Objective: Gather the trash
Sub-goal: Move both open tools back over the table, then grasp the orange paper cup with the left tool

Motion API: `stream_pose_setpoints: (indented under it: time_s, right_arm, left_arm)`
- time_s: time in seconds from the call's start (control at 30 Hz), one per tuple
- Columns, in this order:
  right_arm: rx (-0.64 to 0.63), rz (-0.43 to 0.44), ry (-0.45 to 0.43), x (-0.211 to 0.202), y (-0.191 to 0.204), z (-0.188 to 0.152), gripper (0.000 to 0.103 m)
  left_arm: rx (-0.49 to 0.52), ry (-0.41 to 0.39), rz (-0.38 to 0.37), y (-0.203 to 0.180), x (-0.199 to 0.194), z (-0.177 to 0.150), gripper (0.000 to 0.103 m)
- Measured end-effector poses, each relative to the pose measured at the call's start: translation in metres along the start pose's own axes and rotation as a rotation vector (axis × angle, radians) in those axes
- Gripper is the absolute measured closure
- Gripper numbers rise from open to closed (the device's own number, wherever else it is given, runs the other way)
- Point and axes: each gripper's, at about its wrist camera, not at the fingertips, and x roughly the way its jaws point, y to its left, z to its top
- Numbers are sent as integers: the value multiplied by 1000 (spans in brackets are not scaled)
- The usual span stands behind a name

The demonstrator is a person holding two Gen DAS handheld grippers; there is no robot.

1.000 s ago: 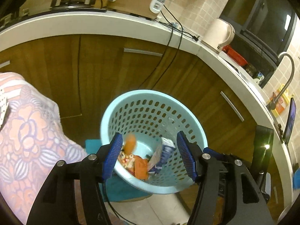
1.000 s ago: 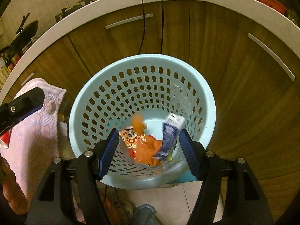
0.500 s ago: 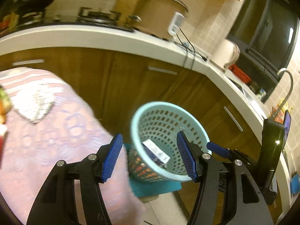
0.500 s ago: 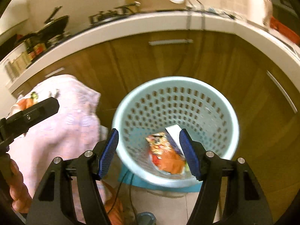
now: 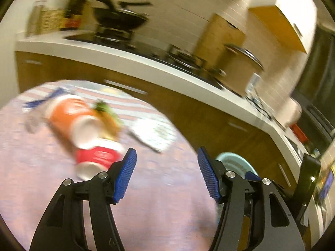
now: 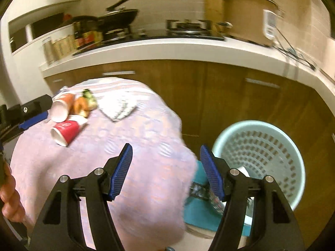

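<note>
Listing left to right across the right wrist view: a person's hand (image 6: pixel 8 198) at the far left edge, holding the left gripper (image 6: pixel 31 115), of which only one black arm and a blue pad show here. Next, on the table (image 6: pixel 129 188) under a pink floral cloth, the trash: an orange paper cup (image 6: pixel 61 106) on its side, a red paper cup (image 6: pixel 66 130) lying just in front of it, and a crumpled orange-and-green wrapper (image 6: pixel 83 103) beside both. A white folded cloth (image 6: pixel 117 106) lies to the right of these. Centre foreground: the right gripper (image 6: pixel 165 170), fingers apart and nothing between them, over bare cloth. Far right: a light blue perforated basket (image 6: pixel 272 129) on the floor beside the table, some litter dimly visible inside.

Left wrist view, blurred: the left gripper (image 5: pixel 166 173), its jaws having just been opening, stands wide and empty; the red cup (image 5: pixel 97 156) lies just left of its left finger.
</note>
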Motion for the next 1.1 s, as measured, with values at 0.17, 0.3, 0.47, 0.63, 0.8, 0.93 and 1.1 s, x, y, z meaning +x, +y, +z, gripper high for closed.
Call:
stream_pose_setpoints:
  time_s: [0.17, 0.3, 0.47, 0.63, 0.8, 0.93, 1.1]
  right_arm:
    - [-46, 73, -20, 17, 36, 10, 39]
    - [-63, 102, -34, 36, 60, 16, 39]
    - [-52, 113, 4, 66, 77, 17, 39]
    - [-76, 117, 17, 73, 83, 15, 39]
    - [-80, 131, 31, 76, 82, 14, 39]
    - [-110, 136, 29, 72, 90, 14, 39]
    - [-122, 186, 31, 65, 104, 15, 39]
  left_arm:
    - [-92, -47, 91, 46, -13, 17, 36]
    - [-134, -41, 136, 68, -3, 29, 28]
    - [-177, 27, 157, 82, 34, 37, 28]
    - [-210, 63, 205, 92, 64, 37, 28]
    - [-223, 84, 244, 101, 79, 39, 28]
    - [-252, 88, 216, 107, 80, 39, 34]
    - [-241, 69, 180, 105, 64, 33, 40]
